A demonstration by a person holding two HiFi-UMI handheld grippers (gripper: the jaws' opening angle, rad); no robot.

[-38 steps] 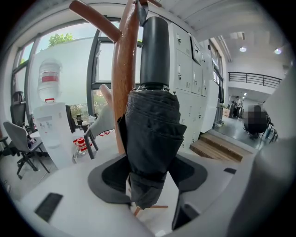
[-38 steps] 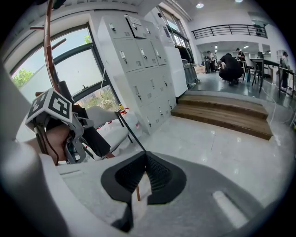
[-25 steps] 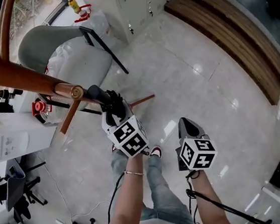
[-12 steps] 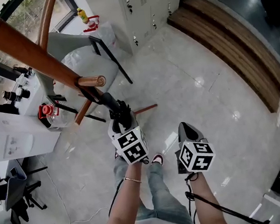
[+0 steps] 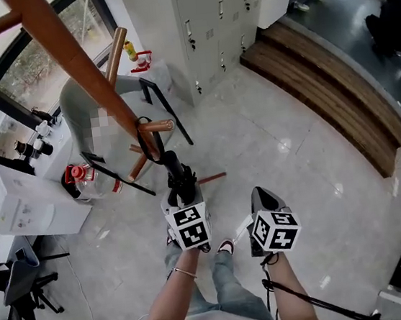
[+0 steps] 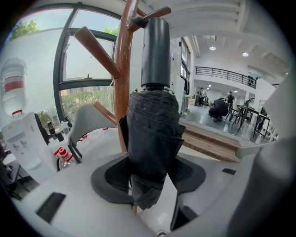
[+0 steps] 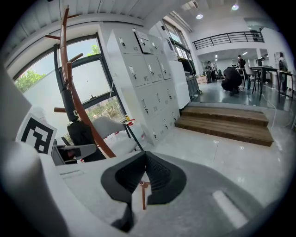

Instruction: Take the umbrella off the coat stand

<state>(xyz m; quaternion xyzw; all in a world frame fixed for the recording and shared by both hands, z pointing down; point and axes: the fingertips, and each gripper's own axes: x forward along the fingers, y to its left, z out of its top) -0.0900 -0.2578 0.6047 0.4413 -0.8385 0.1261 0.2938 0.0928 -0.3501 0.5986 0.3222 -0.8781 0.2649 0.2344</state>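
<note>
A folded black umbrella (image 5: 177, 173) (image 6: 155, 134) stands upright between the jaws of my left gripper (image 5: 183, 195) (image 6: 152, 173), which is shut on its fabric. Its black handle (image 6: 155, 51) points up beside the brown wooden coat stand (image 5: 63, 49) (image 6: 121, 83). A black strap (image 5: 142, 130) loops over a short peg (image 5: 159, 126) of the stand. My right gripper (image 5: 263, 200) (image 7: 145, 169) hangs to the right over the floor, shut, with nothing in it. In the right gripper view the stand (image 7: 69, 88) and the umbrella (image 7: 81, 132) show at the left.
A grey chair (image 5: 81, 105) and a water bottle with a red label (image 5: 79, 174) stand behind the coat stand. A white box (image 5: 25, 206) is at the left. White lockers (image 5: 211, 9) and a wooden step (image 5: 322, 90) lie beyond. Glossy tiled floor (image 5: 294, 151) spreads to the right.
Both grippers have risen. The left one has carried the umbrella up along the stand, towards the peg. The head view has tipped up, showing more of the stand and the room.
</note>
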